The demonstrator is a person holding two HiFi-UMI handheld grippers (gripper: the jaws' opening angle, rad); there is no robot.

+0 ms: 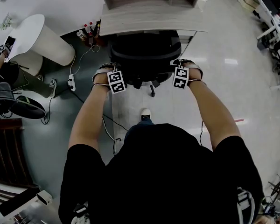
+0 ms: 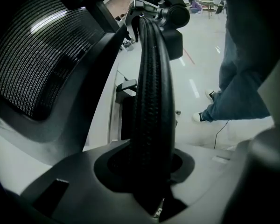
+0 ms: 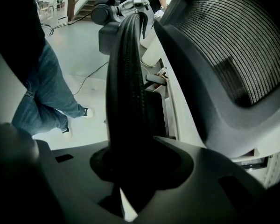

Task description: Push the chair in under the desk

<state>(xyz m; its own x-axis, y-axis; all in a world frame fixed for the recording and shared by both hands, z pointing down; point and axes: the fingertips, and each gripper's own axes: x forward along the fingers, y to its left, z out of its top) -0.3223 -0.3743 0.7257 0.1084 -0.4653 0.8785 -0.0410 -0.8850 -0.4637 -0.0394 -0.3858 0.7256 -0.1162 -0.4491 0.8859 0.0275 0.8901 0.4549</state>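
Up close, both jaw pairs sit dark and blurred, yet I read each clamped on a ribbed black armrest pad: left gripper (image 1: 110, 73) on one (image 2: 151, 101), right gripper (image 1: 181, 68) on the other (image 3: 126, 101). Two armrests, one black mesh-backed office chair (image 1: 144, 55), right against the pale wood-grain desk (image 1: 149, 20), with its seat hidden and its base mostly hidden.

There was one black chair (image 1: 144, 55) at one counter (image 1: 149, 18). Two claws were counted, the left claw (image 1: 104, 73) and the right claw (image 1: 187, 66), and two chair armrests, the left armrest (image 2: 151, 101) and the right armrest (image 3: 126, 101). There was one power strip (image 1: 71, 82).
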